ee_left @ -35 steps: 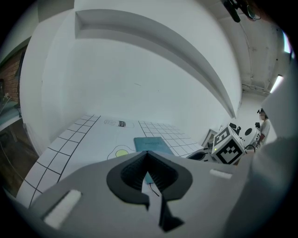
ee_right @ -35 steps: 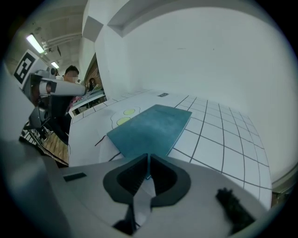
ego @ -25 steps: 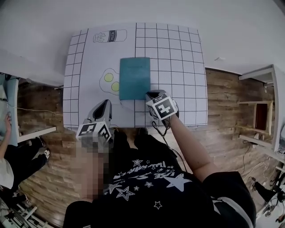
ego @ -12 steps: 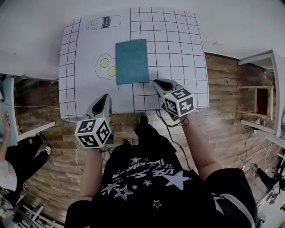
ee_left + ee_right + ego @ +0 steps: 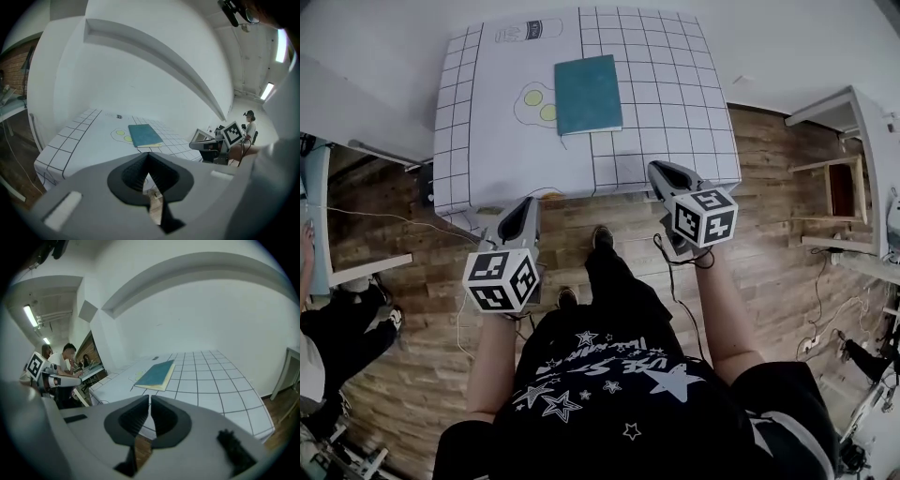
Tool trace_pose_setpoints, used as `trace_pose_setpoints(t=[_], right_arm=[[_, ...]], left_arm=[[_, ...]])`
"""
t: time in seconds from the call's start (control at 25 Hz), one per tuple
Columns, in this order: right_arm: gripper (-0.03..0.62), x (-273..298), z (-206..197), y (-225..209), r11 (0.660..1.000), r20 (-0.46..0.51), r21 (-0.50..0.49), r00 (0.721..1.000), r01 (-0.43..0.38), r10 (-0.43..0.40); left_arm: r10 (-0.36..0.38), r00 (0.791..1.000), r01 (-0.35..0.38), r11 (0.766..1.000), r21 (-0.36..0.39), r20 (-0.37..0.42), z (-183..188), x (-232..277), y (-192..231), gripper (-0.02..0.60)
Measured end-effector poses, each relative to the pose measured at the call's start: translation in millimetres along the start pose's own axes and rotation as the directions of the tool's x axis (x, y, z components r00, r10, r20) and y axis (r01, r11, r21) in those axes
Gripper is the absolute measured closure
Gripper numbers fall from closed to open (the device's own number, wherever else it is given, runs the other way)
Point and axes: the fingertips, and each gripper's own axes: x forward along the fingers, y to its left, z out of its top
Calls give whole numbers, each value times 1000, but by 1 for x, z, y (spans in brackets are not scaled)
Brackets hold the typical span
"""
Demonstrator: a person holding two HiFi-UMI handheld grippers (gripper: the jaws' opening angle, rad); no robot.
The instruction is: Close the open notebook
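Lying closed on table (image 5: 666, 141): 1 teal notebook (image 5: 588, 94); L gripper (image 5: 528, 202), R gripper (image 5: 657, 168) off edge, both jaws together, empty.

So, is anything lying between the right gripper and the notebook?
Nothing visible. Only bare gridded table lies between the right gripper, shut and empty by the near edge, and the closed notebook.

Lab with gridded test table (image 5: 675, 112)

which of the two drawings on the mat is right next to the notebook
The fried-egg drawing with two yellow yolks, touching the left edge of the teal notebook; the bottle drawing lies apart, near the far edge.
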Motion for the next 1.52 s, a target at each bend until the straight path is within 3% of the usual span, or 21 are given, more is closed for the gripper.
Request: trace_pose_setpoints(t=[0.16, 0.48, 0.84, 1.2, 1.52], right_arm=[[569, -28, -9, 30, 1000, 36, 7, 999, 17, -17], [569, -76, -22, 107, 998, 79, -58, 997, -21, 26], [569, -127, -48, 183, 996, 109, -91, 994, -21, 31], [569, -164, -78, 211, 996, 125, -86, 992, 19, -8], [572, -182, -79, 208, 992, 115, -123, 993, -9, 23]], left_arm=[[-12, 1000, 12, 1000, 3, 24, -15, -44, -5, 572], [-32, 997, 30, 999, 20, 64, -38, -119, -15, 572], [-120, 989, 114, 991, 66, 91, -48, -169, -34, 572], [-200, 976, 192, 977, 89, 89, -63, -181, -60, 572], [-174, 979, 164, 982, 96, 103, -62, -186, -84, 572]])
